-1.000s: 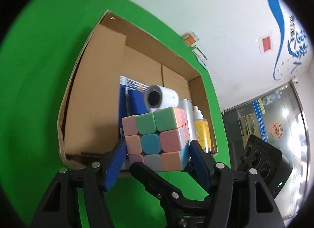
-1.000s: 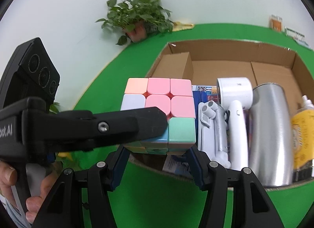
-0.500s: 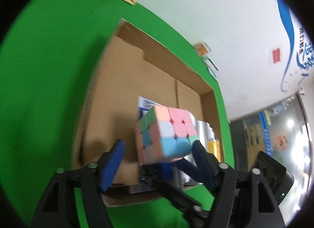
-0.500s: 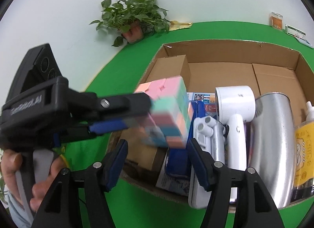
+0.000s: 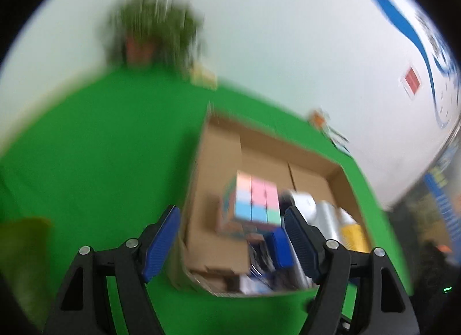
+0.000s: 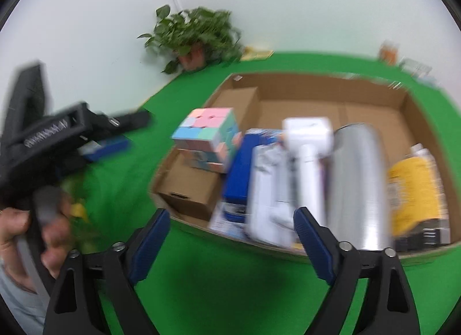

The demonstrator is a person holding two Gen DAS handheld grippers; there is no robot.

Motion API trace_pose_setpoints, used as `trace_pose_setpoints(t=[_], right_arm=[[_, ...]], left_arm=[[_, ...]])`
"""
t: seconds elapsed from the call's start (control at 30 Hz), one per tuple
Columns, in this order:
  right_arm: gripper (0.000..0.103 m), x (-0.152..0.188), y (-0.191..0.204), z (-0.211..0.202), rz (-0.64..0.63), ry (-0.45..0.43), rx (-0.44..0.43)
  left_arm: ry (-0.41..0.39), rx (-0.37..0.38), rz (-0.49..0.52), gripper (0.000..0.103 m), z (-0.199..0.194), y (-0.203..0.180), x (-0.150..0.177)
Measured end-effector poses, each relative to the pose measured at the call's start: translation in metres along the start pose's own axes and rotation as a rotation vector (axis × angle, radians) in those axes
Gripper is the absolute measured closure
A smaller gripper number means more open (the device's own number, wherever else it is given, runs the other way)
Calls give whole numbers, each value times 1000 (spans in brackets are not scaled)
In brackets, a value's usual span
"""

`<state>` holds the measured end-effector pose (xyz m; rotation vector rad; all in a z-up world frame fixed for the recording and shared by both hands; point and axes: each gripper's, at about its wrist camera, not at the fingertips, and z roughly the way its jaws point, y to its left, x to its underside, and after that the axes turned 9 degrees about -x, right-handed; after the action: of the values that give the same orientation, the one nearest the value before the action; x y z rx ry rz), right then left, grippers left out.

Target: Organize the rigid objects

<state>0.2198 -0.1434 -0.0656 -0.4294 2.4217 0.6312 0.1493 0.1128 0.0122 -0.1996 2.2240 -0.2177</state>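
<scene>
One left gripper point(image 6: 115, 133) at nine o'clock, jaws opening, nothing between them; one pastel cube point(image 6: 209, 140) rests on one small carton point(image 6: 190, 190) in the big cardboard box point(image 6: 317, 81); one silver can point(image 6: 357, 185) at three o'clock; right gripper point(image 6: 230, 237) opening, empty.

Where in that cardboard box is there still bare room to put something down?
The far half of the cardboard box is bare floor, bordered by its back wall. The near half is crowded: pastel cube on a small carton, blue pack, white device, silver can, yellow bottle.
</scene>
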Motion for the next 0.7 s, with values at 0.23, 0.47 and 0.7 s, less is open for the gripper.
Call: trace_pose_setpoints(t=[0.23,0.47,0.7], right_arm=[[1,44,-21,-66,-26,-129,264],[1,76,-57,-105,16,-157,382],[1,90,-67,-134,20,-215,380]], left_arm=[[-133,-128,173,17,-39,-66,61],[-76,-155,225,17,-38,-106,96],[-99,-184,238,17,-59,-128,105]])
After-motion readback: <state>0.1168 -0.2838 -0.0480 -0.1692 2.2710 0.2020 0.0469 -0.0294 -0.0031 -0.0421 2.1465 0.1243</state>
